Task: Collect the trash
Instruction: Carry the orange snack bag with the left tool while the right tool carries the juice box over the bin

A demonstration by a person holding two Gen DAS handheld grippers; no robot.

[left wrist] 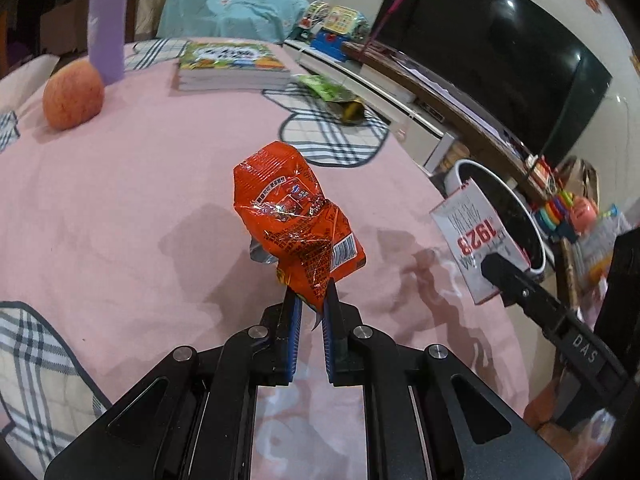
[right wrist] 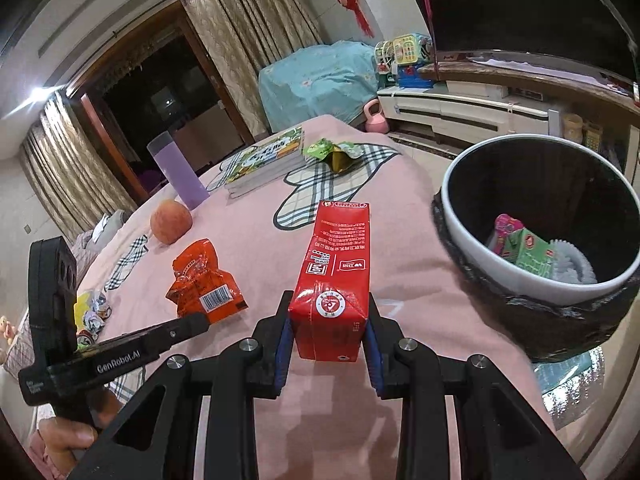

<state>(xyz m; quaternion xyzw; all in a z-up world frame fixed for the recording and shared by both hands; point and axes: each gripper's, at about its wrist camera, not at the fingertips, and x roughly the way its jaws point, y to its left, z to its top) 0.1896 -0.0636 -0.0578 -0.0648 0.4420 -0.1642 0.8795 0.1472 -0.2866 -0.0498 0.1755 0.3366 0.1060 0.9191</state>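
Observation:
My left gripper (left wrist: 311, 296) is shut on a crumpled orange snack bag (left wrist: 296, 220) and holds it above the pink bedspread (left wrist: 120, 200). The bag also shows in the right wrist view (right wrist: 204, 280). My right gripper (right wrist: 329, 316) is shut on a red drink carton (right wrist: 334, 276), held over the bed's edge left of the trash bin (right wrist: 540, 280). The carton (left wrist: 476, 240) shows in the left wrist view, in front of the bin (left wrist: 516, 208). The bin holds a green carton (right wrist: 528, 252) and other trash. A green wrapper (right wrist: 334, 154) lies farther back, and shows in the left wrist view (left wrist: 332, 94).
An apple (left wrist: 74, 94), a purple cup (left wrist: 106, 24) and a stack of books (left wrist: 232, 66) sit at the far side of the bed. Small crumpled wrappers (right wrist: 92, 312) lie at the left. A TV (left wrist: 500, 52) and a low cabinet (left wrist: 380, 92) stand to the right.

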